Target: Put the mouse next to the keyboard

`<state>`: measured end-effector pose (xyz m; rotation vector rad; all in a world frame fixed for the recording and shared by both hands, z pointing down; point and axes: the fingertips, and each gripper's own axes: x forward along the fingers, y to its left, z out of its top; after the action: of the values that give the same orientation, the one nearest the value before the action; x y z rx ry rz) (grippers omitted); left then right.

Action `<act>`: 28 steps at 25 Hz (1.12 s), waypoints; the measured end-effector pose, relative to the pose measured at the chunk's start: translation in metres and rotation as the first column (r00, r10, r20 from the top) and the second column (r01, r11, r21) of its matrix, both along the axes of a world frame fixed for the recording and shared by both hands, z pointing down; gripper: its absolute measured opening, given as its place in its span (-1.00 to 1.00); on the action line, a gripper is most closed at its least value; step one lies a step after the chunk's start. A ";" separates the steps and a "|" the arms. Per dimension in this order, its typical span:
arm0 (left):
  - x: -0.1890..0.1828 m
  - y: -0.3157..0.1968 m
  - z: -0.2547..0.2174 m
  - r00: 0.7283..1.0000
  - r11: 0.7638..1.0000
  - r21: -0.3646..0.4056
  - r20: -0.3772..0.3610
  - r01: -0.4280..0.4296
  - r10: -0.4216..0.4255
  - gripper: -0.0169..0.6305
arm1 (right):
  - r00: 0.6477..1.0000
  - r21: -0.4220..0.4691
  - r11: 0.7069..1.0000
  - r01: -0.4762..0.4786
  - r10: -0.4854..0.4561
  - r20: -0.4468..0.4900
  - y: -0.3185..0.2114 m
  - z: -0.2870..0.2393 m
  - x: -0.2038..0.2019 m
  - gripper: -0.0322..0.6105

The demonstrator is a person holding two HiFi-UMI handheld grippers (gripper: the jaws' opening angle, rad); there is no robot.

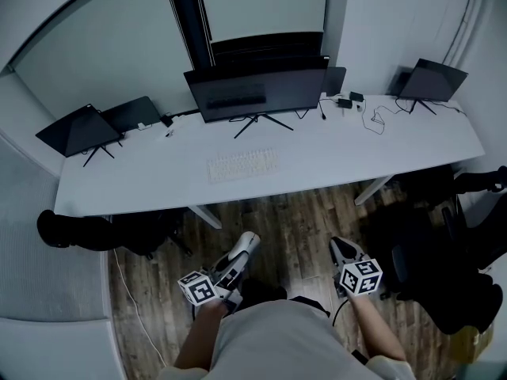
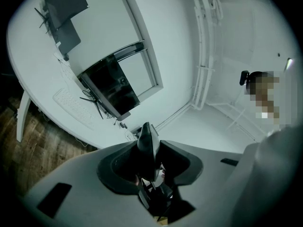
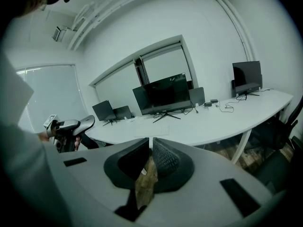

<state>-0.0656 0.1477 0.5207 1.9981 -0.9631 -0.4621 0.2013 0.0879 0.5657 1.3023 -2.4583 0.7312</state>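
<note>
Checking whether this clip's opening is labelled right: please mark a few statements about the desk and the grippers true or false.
1. A white keyboard lies on the desk in front of the large monitor. True.
2. Both grippers hang over the desk top. False: the left gripper and the right gripper are held low by the person's body, above the wooden floor, short of the desk.
3. The right gripper holds a mouse. False: nothing is between its jaws; only floor shows through the narrow slit.
4. The large monitor's screen is dark. True.
</note>
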 end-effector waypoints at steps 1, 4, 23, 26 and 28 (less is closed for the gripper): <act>0.000 -0.002 0.001 1.000 1.000 -0.002 0.001 0.000 0.000 -0.51 | 1.000 -0.002 1.000 0.001 -0.001 0.000 -0.002 0.001 0.000 -0.76; -0.001 -0.012 0.004 1.000 1.000 -0.010 0.004 0.000 0.000 -0.51 | 1.000 -0.007 1.000 0.001 -0.001 -0.003 -0.009 0.002 -0.001 -0.76; -0.021 -0.143 0.017 0.987 0.987 -0.019 -0.018 -0.158 0.157 -0.51 | 0.993 -0.028 0.995 -0.099 0.097 -0.060 -0.098 0.001 -0.030 -0.76; -0.031 -0.164 0.021 0.984 0.984 -0.023 -0.024 -0.176 0.175 -0.51 | 0.991 -0.024 0.994 -0.110 0.108 -0.074 -0.112 -0.004 -0.038 -0.76; -0.036 -0.176 0.024 0.982 0.982 -0.020 -0.030 -0.189 0.188 -0.51 | 0.989 -0.022 0.992 -0.125 0.123 -0.081 -0.121 -0.007 -0.042 -0.76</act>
<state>-0.1017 -0.0286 0.5443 2.0338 -0.7500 -0.3711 0.1597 -0.0335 0.5588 1.4560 -2.3140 0.7254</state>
